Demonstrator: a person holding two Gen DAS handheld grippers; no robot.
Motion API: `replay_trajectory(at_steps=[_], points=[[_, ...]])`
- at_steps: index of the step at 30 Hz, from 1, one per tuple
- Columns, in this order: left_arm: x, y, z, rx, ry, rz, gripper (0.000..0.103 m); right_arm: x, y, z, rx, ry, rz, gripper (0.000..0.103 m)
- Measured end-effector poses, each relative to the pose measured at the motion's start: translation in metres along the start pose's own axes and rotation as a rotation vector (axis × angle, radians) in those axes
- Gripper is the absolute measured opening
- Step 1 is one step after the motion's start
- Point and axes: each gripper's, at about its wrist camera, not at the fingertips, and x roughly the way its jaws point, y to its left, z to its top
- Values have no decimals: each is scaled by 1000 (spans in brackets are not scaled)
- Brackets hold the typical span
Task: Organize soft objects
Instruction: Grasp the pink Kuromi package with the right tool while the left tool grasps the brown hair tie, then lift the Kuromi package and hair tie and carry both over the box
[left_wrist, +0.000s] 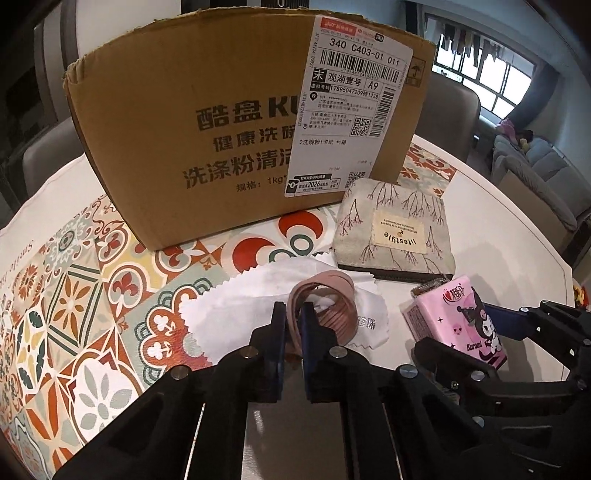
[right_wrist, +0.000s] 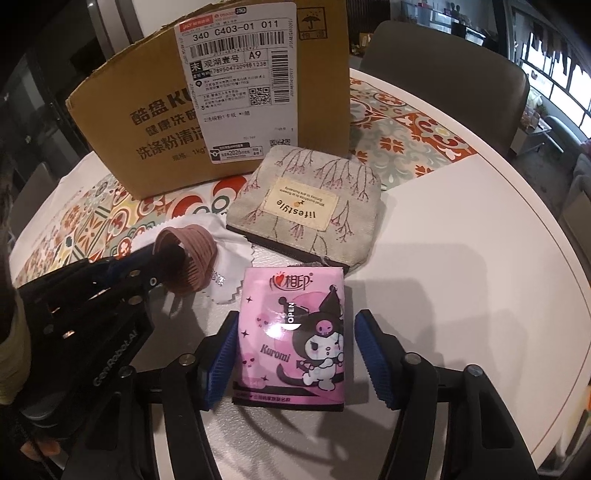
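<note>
Nearest in the right wrist view, the right gripper stands with its blue-padded jaws spread on either side of the pink cartoon-printed pack of paper tissues, low and centre in the frame. The left pad sits close against the pack's edge while the right pad shows a clear gap, so nothing is clamped. If the jaws meet it off-centre like this, the pack may skid or twist on the smooth white round table instead of being caught squarely.

At the lower centre of the left wrist view, the left gripper has its jaws pinched onto one wall of the dusty-pink ribbed elastic hair band. The band rests on a white zigzag-edged cleaning cloth, and the cloth could be nipped or dragged up with it; only one side is held, so the band may sag or slip out.

Further up lies the beige tree-printed fabric zip pouch, on the edge of the patterned orange-and-green table mat, just in front of the brown corrugated cardboard box.

The box's opening is cut off at the top of both frames, so its contents cannot be seen, and the pad tips under the band are probably hidden from both cameras.
</note>
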Motion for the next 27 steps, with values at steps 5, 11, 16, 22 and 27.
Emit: replay_trajectory(at_steps=[5, 11, 16, 22, 27], points=[[-3, -1, -2, -24, -10, -4, 7, -2, 0, -2, -7, -7, 4, 56], [-18, 0, -7, -59, -27, -7, 7, -9, -3, -2, 7, -24, 18, 56], [-33, 0, -10, -72, -49, 8, 7, -17, -5, -1, 11, -41, 31, 56], [-55, -1, -11, -88, -89, 31, 7, -30, -5, 1, 9, -71, 48, 56], [-75, -3, -8, -88, -142, 55, 7, -46, -5, 6, 4, -115, 61, 56]])
